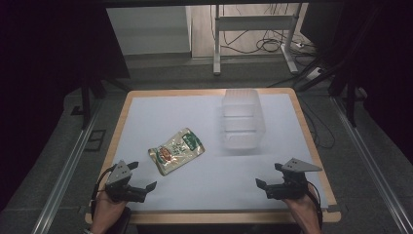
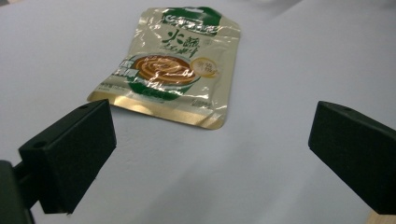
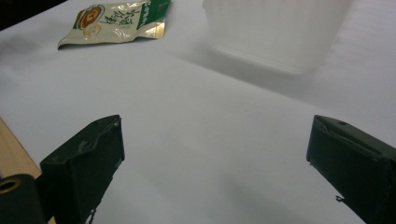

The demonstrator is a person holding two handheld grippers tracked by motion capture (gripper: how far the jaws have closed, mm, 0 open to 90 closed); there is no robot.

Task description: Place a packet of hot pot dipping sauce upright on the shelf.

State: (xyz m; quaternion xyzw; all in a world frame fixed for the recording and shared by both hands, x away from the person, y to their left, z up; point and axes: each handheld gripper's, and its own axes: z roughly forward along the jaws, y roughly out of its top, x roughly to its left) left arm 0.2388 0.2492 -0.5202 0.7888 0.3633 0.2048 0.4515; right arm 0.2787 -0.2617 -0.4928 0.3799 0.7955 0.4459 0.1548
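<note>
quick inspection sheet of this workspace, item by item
surface: white mat on a wood-edged table, flat and bare near the front edge.
job's things: sauce packet lies flat, left of centre; translucent plastic container stands right of it, apart from it.
clutter: nothing seen.
grippers: left gripper open and empty, just short of the packet; right gripper open and empty, nearer than the container.
cables: a black cable runs from each gripper at the hand; loose cables on the floor beyond the table.
surroundings: metal stand behind the table, floor rails at both sides, dim room.
</note>
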